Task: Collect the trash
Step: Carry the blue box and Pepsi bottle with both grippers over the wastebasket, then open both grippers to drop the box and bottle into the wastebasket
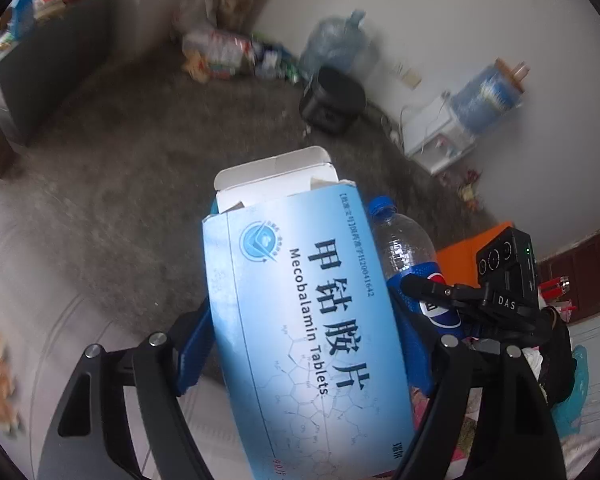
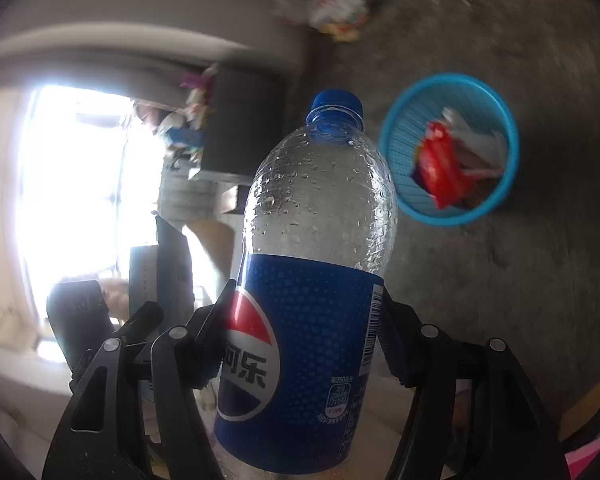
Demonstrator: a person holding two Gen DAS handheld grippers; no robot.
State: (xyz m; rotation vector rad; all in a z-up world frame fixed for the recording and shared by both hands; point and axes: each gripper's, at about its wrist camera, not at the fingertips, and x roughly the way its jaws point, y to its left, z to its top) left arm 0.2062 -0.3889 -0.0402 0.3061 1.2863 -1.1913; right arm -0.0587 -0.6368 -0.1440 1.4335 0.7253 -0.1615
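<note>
Left gripper [image 1: 304, 344] has its fingers clamped on an opened blue Mecobalamin tablet box [image 1: 300, 308], and right gripper [image 2: 304, 344] has its fingers clamped on an empty, capped Pepsi bottle [image 2: 312, 280]; both items are held aloft over the grey floor [image 2: 500, 300]. The blue waste basket [image 2: 396, 184], on the floor ahead of the bottle, already contains a red wrapper [image 2: 440, 168] and other scraps. Assessment: collection is partly done, with both held items undeposited and loose litter [image 1: 228, 52] remaining along the far wall.
</note>
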